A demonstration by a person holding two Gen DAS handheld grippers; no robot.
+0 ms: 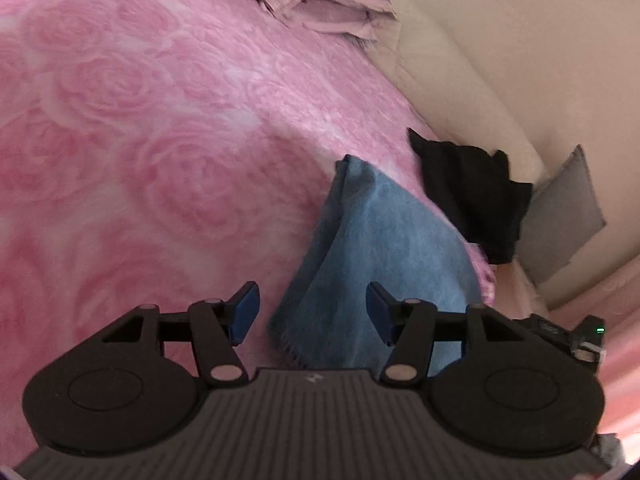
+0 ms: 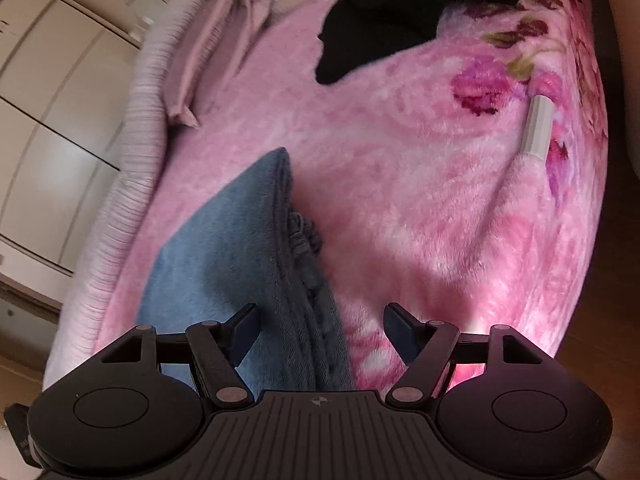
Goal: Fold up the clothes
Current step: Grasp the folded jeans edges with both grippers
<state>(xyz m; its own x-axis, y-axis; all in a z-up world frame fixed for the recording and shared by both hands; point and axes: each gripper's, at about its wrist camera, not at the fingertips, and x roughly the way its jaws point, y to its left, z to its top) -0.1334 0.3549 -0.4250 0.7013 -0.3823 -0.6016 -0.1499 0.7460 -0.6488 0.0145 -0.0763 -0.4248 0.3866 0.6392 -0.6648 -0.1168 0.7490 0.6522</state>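
Nearest the cameras, both tools hang just above the blue cloth (image 1: 384, 240), which serves as the landmark here. The left gripper (image 1: 312, 312) has its fingers spread wide and holds nothing; the cloth's fringed near edge lies in the gap between them. The right gripper (image 2: 320, 332) is likewise wide and empty, its left finger over the cloth and its right finger over the pink blanket (image 2: 420, 200) beside it.

The blue cloth lies on that blanket already doubled over, with layered edges stacked along its right side in the right wrist view. It looks folded at least once; whether another fold is wanted I cannot tell.

Beyond the blue cloth, further along the blanket, sits a black garment (image 1: 472, 192), crumpled and unfolded, so it appears to be left to do. Further still, folded pale pink bedding (image 1: 320, 0) lies at the blanket's far end.
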